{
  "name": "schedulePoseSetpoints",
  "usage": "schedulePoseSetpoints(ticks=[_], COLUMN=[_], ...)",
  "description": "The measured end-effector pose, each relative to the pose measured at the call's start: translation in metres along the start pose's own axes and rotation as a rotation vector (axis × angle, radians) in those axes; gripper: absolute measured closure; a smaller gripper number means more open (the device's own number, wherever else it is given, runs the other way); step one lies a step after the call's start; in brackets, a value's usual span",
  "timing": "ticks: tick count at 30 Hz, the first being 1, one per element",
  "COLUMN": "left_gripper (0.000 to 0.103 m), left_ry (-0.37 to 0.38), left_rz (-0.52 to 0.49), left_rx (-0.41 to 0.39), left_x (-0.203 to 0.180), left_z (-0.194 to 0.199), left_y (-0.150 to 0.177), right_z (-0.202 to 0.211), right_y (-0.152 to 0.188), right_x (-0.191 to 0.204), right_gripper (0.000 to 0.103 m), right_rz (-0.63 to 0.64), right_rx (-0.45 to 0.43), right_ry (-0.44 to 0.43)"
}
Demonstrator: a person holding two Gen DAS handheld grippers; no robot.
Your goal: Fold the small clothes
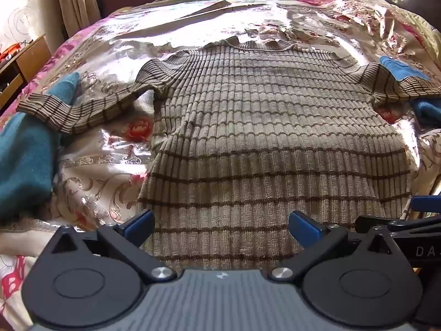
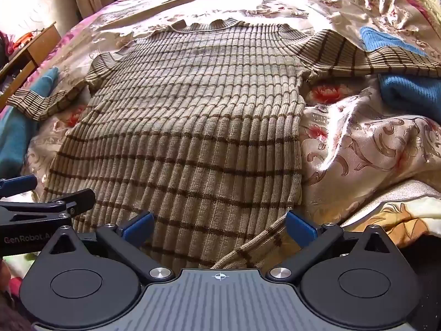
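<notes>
A beige ribbed sweater with brown stripes (image 1: 261, 127) lies spread flat on the bed, collar at the far side, both sleeves out to the sides. It also shows in the right wrist view (image 2: 187, 115). My left gripper (image 1: 220, 226) is open at the sweater's bottom hem, left of middle, with its blue fingers (image 1: 140, 224) wide apart over the fabric. My right gripper (image 2: 219, 224) is open at the hem's right corner, where a bit of the hem (image 2: 259, 245) is turned up between the fingers. Neither grips the cloth.
The bed has a shiny floral quilt (image 1: 104, 171). Blue garments lie under each sleeve, at the left (image 1: 24, 160) and the right (image 2: 410, 91). A wooden cabinet (image 1: 24, 58) stands left of the bed, with a curtain behind. The right gripper shows at the left wrist view's right edge (image 1: 413, 220).
</notes>
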State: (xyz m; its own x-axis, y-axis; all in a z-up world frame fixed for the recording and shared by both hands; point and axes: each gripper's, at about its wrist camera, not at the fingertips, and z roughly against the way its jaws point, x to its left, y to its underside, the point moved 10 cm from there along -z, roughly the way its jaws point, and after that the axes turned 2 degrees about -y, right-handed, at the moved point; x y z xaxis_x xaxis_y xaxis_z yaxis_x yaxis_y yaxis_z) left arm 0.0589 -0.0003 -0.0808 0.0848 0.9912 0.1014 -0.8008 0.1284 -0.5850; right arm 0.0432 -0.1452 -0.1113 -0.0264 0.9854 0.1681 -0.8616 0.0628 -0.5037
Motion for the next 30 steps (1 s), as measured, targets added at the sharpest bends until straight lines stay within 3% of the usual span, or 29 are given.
schedulePoseSetpoints(ticks=[30], left_gripper=[0.0], left_ry=[0.006], left_rz=[0.02], left_rx=[0.076], left_x=[-0.001], left_z=[-0.011], left_y=[0.011], right_z=[-0.007], right_y=[0.005], right_x=[0.001], right_gripper=[0.001], right_rz=[0.007], right_rx=[0.034], right_ry=[0.012])
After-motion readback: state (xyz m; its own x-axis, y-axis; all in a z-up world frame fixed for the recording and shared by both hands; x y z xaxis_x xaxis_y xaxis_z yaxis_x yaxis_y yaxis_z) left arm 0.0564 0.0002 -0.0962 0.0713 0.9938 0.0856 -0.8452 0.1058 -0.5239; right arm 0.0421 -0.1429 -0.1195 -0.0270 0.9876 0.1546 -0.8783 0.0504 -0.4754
